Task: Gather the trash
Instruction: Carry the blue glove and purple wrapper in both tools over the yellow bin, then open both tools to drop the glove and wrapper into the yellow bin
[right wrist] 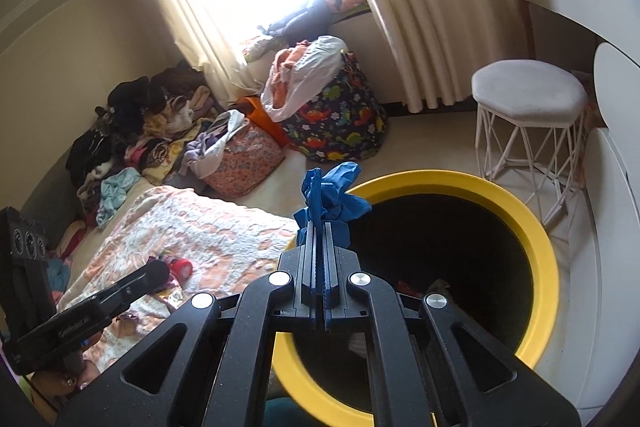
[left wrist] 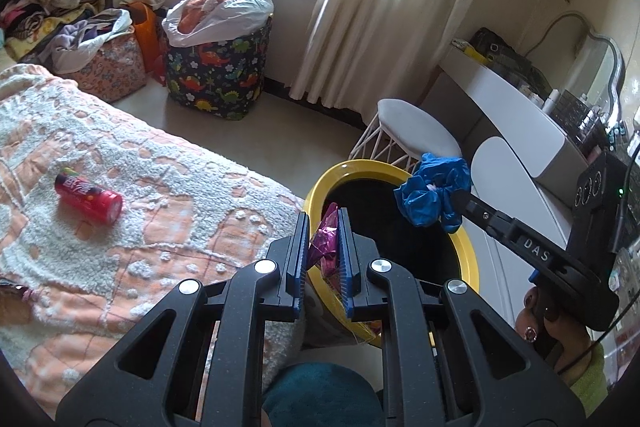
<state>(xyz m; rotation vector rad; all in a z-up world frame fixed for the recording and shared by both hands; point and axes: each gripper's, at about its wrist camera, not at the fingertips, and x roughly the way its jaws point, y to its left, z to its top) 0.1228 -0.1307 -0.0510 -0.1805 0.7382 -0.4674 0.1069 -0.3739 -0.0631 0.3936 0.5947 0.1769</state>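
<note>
A yellow-rimmed bin (left wrist: 320, 187) with a black inside stands by the bed. My left gripper (left wrist: 324, 217) is shut on a crumpled purple foil wrapper (left wrist: 325, 243) at the bin's near rim. From the right, my right gripper (left wrist: 460, 201) reaches over the bin's opening, shut on a crumpled blue glove (left wrist: 428, 193). In the right wrist view the right gripper (right wrist: 320, 225) pinches the blue glove (right wrist: 332, 197) beside the yellow rim (right wrist: 536, 251), and some trash lies at the bin's bottom. A red can (left wrist: 89, 195) lies on its side on the bed; the left gripper (right wrist: 156, 273) partly hides the red can (right wrist: 182, 267).
The bed (left wrist: 132, 187) has an orange and white fluffy blanket. A white stool (right wrist: 528, 99) and a white dresser (left wrist: 516, 115) stand right of the bin. A dinosaur-print hamper (left wrist: 218, 71), a floral bag (left wrist: 112, 67) and heaps of clothes (right wrist: 136, 131) fill the far floor under the curtained window.
</note>
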